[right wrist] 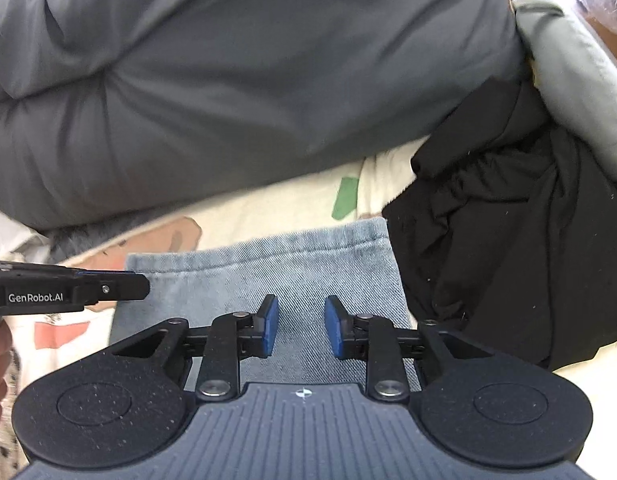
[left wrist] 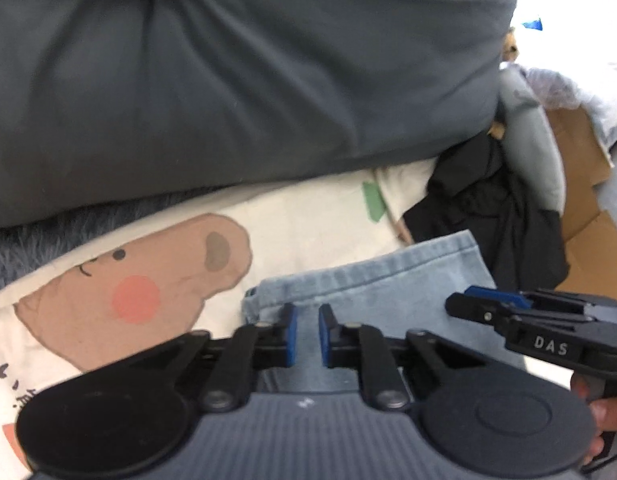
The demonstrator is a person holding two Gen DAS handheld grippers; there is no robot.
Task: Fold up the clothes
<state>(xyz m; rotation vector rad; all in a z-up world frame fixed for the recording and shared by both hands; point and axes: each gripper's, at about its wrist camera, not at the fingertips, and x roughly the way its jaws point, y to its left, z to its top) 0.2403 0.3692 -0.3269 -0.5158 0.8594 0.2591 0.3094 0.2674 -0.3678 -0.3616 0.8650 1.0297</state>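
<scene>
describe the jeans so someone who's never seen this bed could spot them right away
Find the big grey duvet across the back; below it lies a cream sheet with cartoon prints. The jeans lie on that sheet beside a black garment, the only pale blue denim with a stitched hem.

left gripper (left wrist: 307, 334): black linkage arms, silver pivot screws, blue pads, ribbed grey-blue body, two round black discs, side print "GenRobot.AI" | right gripper (right wrist: 301, 327): same build, white "DAS" side label, thin black cable near the hand (left wrist: 600, 416)
</scene>
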